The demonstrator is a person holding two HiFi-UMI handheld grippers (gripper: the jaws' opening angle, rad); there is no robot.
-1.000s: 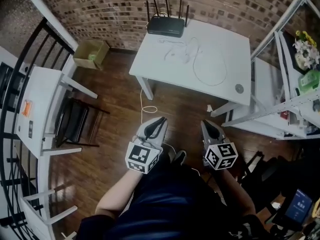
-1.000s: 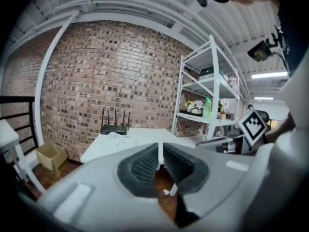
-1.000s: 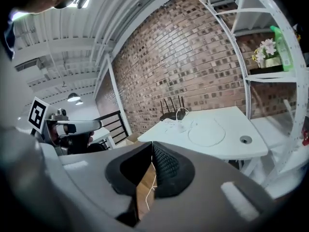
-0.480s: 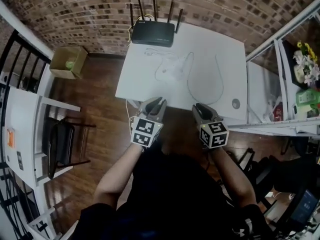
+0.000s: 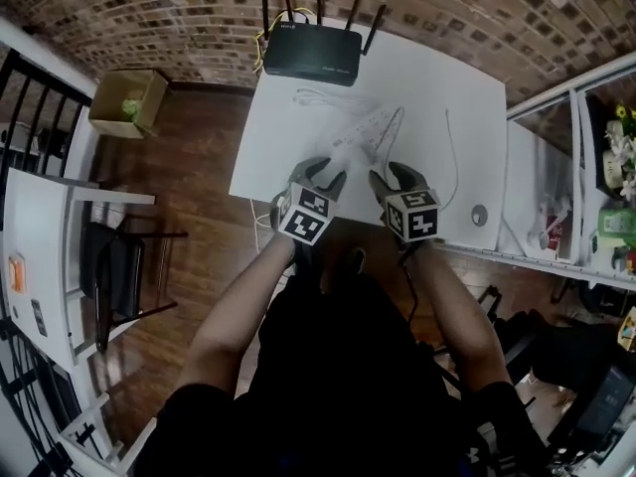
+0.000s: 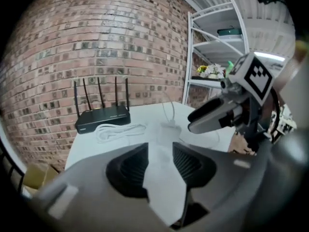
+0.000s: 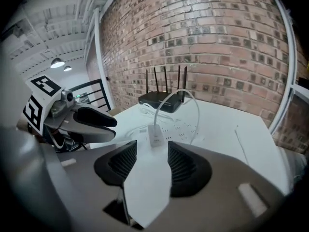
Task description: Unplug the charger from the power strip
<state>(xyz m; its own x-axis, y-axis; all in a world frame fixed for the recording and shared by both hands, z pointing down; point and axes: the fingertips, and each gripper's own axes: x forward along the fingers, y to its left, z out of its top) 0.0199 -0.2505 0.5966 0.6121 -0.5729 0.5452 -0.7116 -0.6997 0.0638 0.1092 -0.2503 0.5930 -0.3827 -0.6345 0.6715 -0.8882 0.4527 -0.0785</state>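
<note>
A white power strip (image 5: 364, 130) lies on the white table (image 5: 467, 97) in front of a black router. A white charger (image 7: 155, 135) stands plugged into its near end, and the charger's cable (image 7: 176, 98) arcs up and away. In the left gripper view the charger (image 6: 169, 129) is straight ahead. My left gripper (image 5: 331, 174) and right gripper (image 5: 382, 179) hover side by side over the table's near edge, just short of the strip. Both point down at it. The jaws of both are opening, with nothing between them.
The black router (image 5: 311, 51) with its antennas stands at the table's far edge by the brick wall. A coiled white cable (image 6: 118, 129) lies beside the strip. A metal shelf unit (image 5: 596, 167) is at the right. A cardboard box (image 5: 127, 100) and a chair (image 5: 119, 271) stand on the floor at the left.
Both grippers have moved forward from above the wooden floor to the table's near edge, close to the power strip. Their jaws, shut a second ago, now stand apart.
</note>
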